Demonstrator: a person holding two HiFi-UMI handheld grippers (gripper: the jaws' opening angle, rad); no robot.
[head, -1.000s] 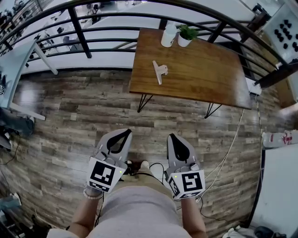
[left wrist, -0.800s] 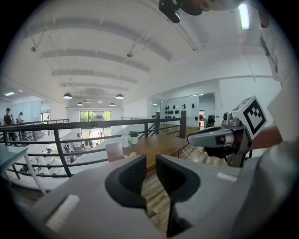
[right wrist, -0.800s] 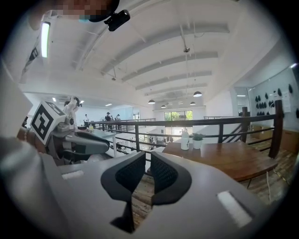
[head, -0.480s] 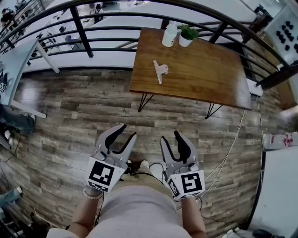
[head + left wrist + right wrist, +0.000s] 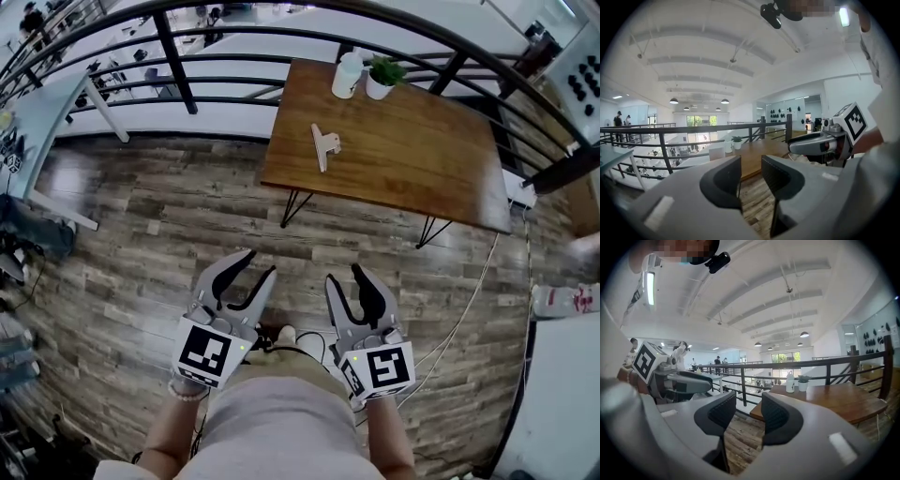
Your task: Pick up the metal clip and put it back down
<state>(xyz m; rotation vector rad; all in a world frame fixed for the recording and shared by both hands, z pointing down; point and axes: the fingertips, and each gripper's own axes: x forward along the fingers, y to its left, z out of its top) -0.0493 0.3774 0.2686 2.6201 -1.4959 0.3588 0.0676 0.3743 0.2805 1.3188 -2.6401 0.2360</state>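
Observation:
The metal clip (image 5: 325, 145) lies flat on the left part of the brown wooden table (image 5: 422, 141), far ahead of both grippers. My left gripper (image 5: 259, 263) hangs over the plank floor in front of the person's lap, open and empty. My right gripper (image 5: 344, 274) is beside it, also open; its jaws have just been opening from shut and then eased in a little, with nothing between them. The left gripper view shows its open jaws (image 5: 751, 176) pointing at the table (image 5: 757, 154). In the right gripper view the open jaws (image 5: 749, 416) face the table (image 5: 825, 399).
A white bottle (image 5: 347, 75) and a small potted plant (image 5: 382, 75) stand at the table's far edge. A black railing (image 5: 178, 52) runs behind the table. A white table (image 5: 52, 122) stands at the left. Cables (image 5: 459, 309) trail over the floor at the right.
Both grippers went from shut one second ago to open half a second ago and stay open. They hold their place over the floor; the clip has not moved.

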